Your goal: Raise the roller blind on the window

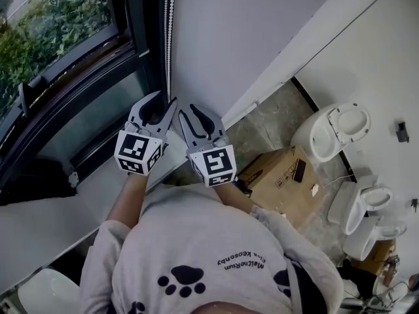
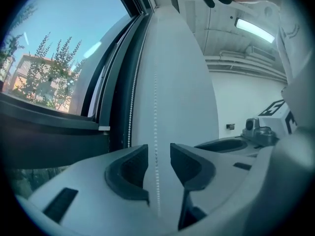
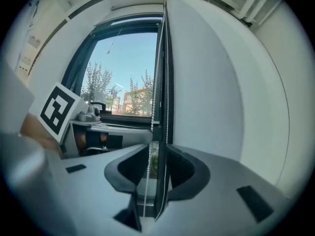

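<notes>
One tall window (image 1: 59, 18) fills the left of the head view. Its dark frame (image 1: 141, 38) meets a plain white wall (image 1: 249, 31) on the right. I cannot make out the cloth of the roller blind for certain in any view, so the blind is worked through its bead chain (image 1: 170, 38). That chain hangs straight down the seam between frame and wall.

Both grippers are raised side by side to that chain. The left gripper (image 1: 165, 103) has its jaws standing wide. In the left gripper view one strand of the chain runs down through the gap, and neither pad (image 2: 133, 168) touches it. The right gripper (image 1: 191, 110) is just as wide. In its own view the thin strands hang in the gap in front of the frame, again untouched.

The chain should handle as very light and quite limp. It is a string of small hard beads, likely slick, and it will swing aside at a nudge. A pinch between two beads would catch better than pads pressed on one bead's crown. I would take a single strand squarely between the pads and pull straight down along its own line. Which strand lifts the blind cannot be told from here.
</notes>
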`<state>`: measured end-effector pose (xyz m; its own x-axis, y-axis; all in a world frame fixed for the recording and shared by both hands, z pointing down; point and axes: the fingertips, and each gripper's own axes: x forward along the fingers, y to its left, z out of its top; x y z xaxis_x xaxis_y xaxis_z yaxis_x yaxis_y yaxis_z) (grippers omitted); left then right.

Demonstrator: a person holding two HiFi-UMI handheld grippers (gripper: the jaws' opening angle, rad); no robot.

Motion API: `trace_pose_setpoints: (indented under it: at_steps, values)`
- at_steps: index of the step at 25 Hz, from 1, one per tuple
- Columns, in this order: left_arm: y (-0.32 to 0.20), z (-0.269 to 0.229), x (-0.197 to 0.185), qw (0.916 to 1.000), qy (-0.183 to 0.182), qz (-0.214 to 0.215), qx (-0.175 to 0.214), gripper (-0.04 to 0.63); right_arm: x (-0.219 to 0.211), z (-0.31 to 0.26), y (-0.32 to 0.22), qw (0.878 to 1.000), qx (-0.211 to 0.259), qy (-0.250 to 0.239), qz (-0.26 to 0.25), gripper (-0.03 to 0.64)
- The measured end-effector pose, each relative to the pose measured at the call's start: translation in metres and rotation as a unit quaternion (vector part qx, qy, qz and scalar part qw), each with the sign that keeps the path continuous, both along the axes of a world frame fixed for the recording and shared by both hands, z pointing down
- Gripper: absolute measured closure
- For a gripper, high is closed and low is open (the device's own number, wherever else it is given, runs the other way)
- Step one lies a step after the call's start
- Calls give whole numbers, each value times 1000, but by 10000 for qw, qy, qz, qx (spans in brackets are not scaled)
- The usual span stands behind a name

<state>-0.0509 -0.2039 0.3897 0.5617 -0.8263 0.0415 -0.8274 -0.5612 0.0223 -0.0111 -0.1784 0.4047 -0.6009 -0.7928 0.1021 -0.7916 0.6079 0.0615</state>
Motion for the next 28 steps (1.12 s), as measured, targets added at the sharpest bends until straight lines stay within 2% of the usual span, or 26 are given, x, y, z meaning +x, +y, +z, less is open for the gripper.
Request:
trace_pose_setpoints:
  at_steps: [3, 5, 8, 11, 14, 19, 28]
  values:
    - [7, -16, -8, 9996, 210, -138, 113, 459, 3, -21, 1, 9996, 227, -122, 100, 503]
    - [14, -31, -16, 9985, 350, -307, 272, 468, 7, -36, 3, 9987, 436, -149, 212, 538]
    - [27, -51, -22, 9964, 492, -470, 503, 536, 12, -57, 8, 9966, 720, -163, 368, 582]
    - [40, -57, -22, 9960, 406, -623, 496, 585, 14, -73, 15, 9951, 840, -340, 396, 607]
    - [51, -59, -21, 9952, 279, -808, 475, 588, 18, -81, 22, 9938, 906, -484, 420, 607]
    - [65, -61, -24, 9921, 468, -1052, 502, 588, 28, -86, 34, 9915, 1033, -503, 611, 607]
    - [74, -55, -15, 9937, 485, -918, 432, 588, 35, -80, 41, 9915, 986, -368, 764, 607]
